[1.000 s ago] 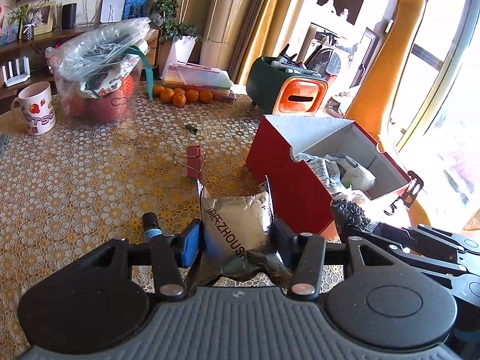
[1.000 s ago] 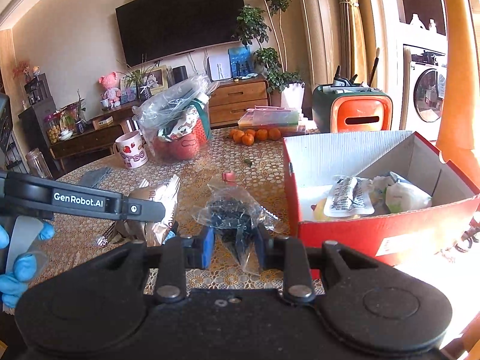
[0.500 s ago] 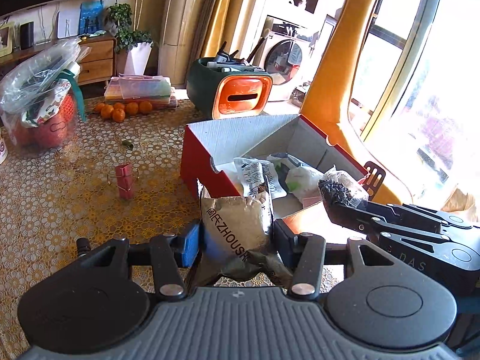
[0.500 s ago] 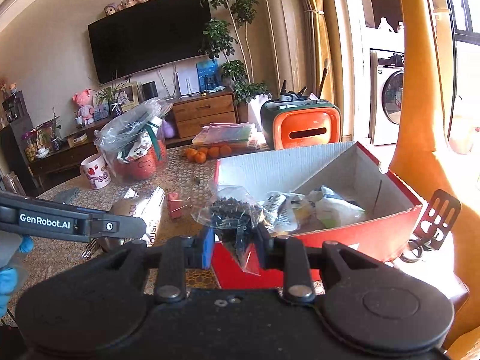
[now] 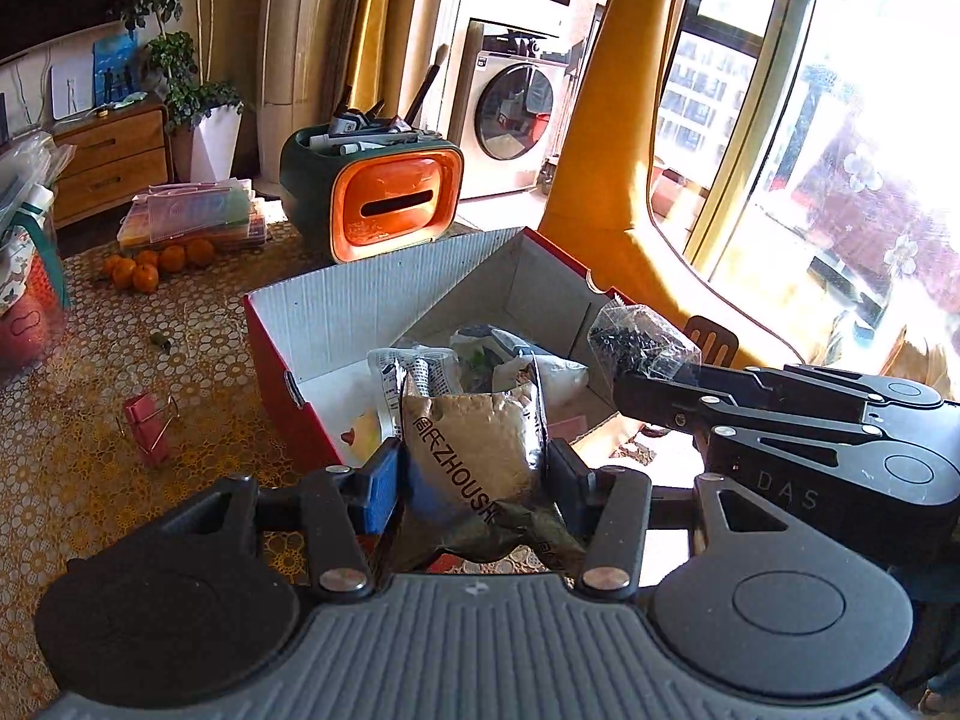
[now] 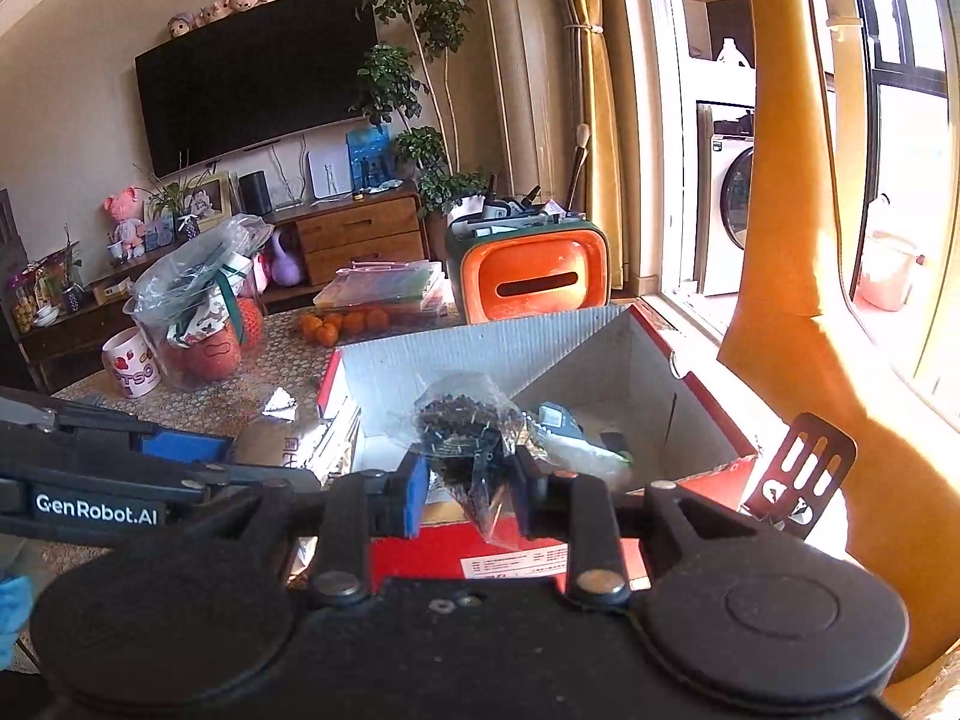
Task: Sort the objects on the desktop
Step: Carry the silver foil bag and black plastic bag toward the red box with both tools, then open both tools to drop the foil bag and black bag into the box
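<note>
A round table covered with a gold lace-patterned cloth carries everything. Its biggest item is an open red cardboard box with a white corrugated inside, standing near the window-side edge and already holding several crumpled plastic packets. Behind the box sits a green and orange storage caddy stuffed with pens and brushes, and to its left a flat stack of clear plastic cases with a small heap of oranges in front.

The left gripper is clamped on a silver foil pouch with a tan printed face, pinched at its lower half and held upright over the near wall of the box. The right gripper is closed tight on the neck of a small clear plastic bag of dark small parts, which hangs above the box's open interior; in the left view this bag shows at the tip of the black tool, over the box's right corner.

A pink binder clip lies on the cloth left of the box, well apart from it.
</note>
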